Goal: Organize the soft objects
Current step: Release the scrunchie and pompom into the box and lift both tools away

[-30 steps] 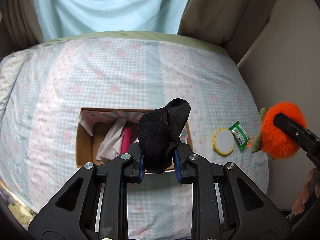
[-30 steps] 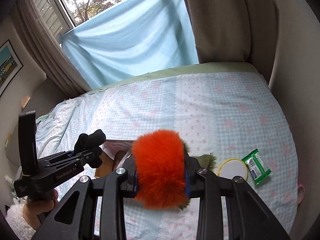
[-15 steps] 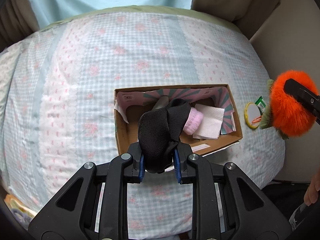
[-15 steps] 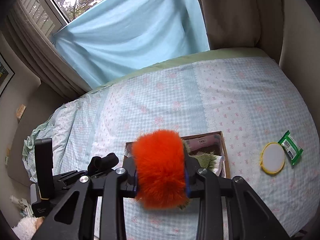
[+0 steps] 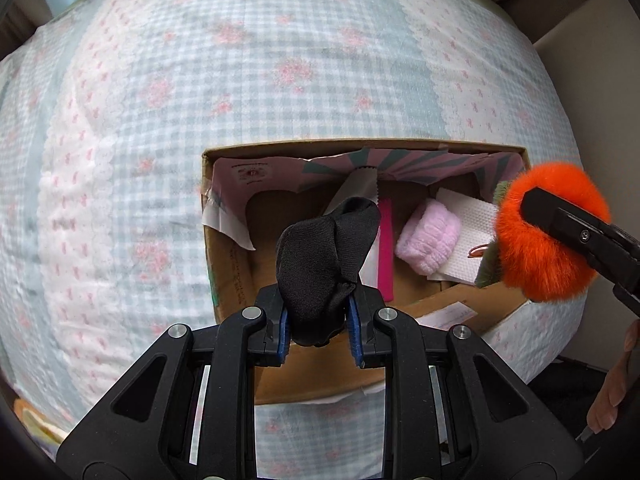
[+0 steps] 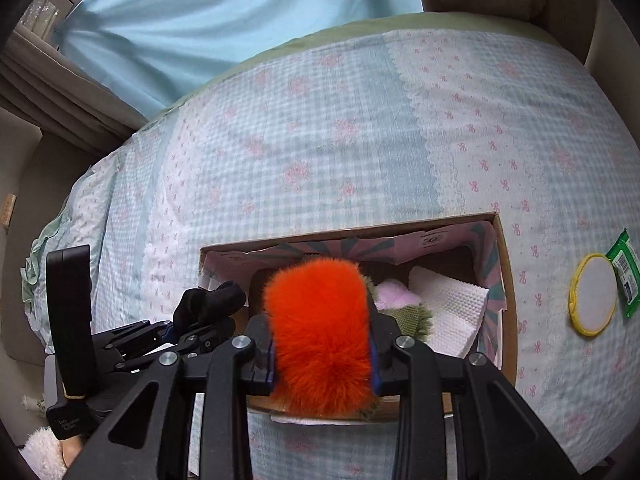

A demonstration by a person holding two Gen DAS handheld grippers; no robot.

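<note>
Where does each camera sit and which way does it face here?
Left wrist: on the left gripper, facing steeply down at the open cardboard box; its jaws pinch a black sock; fingertips of a hand at right.
Right wrist: on the right gripper, clamping a fluffy orange plush toy above the box.
Shared: box, both grippers, gingham bedspread.

We list the surfaces as follows. Left gripper: matt black plastic with bright metal screw heads and blue rubbery pads. Black cloth: a smooth, fine, matt knit. Right gripper: the same matt black plastic. Orange pom-pom: long, fluffy fur. Cardboard box: plain brown board, matt, lined with printed paper. Pink roll: soft, ribbed plush. White sheet: embossed, dimpled paper. Bedspread: crinkled, checked cotton, matt. Green packet: glossy plastic film.
</note>
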